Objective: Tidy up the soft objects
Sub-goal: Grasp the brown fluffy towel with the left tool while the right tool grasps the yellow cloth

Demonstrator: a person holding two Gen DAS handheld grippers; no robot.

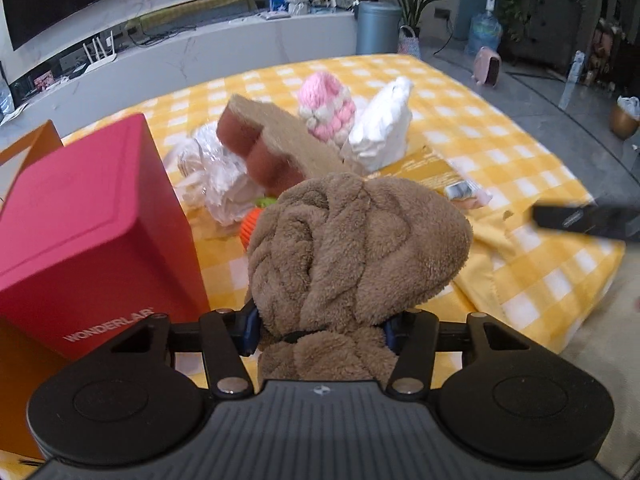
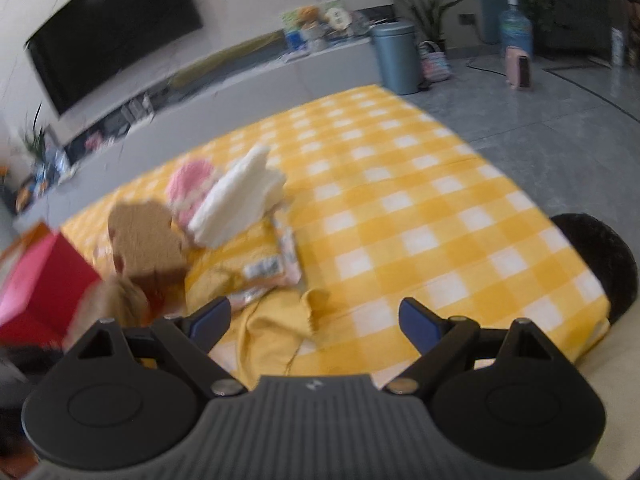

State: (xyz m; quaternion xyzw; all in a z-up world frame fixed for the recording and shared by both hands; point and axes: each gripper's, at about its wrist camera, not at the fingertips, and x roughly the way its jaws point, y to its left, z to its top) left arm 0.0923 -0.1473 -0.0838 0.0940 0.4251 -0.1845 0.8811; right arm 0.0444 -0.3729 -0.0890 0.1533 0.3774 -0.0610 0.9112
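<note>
1. Left gripper (image 1: 320, 330), bottom centre of the left wrist view: jaws clamped on a brown fleece bundle (image 1: 356, 248); the blue pads are mostly buried in the pile, so only slivers show.
2. Right gripper (image 2: 314, 320), bottom centre of the right wrist view: jaws wide apart, nothing btwn them, only the yellow checked cloth (image 2: 400, 184) beneath.
3. Red box (image 1: 88, 216), left of the bundle: white "WONDERLAB" along its lower edge, last letter hard to read. An orange box (image 1: 24, 152) behind it is cut off at the frame edge.
4. Behind the bundle, mid-frame: brown sponge (image 1: 272, 140) leaning on crumpled white plastic (image 1: 212, 176), pink-white knit item (image 1: 328, 108), white folded cloth (image 1: 384, 128).
5. Orange ribbed item (image 1: 250, 226) mostly hidden by the bundle.
6. Yellow packet (image 1: 432, 168): print too small to read.
7. Right wrist view blurred throughout.
</note>
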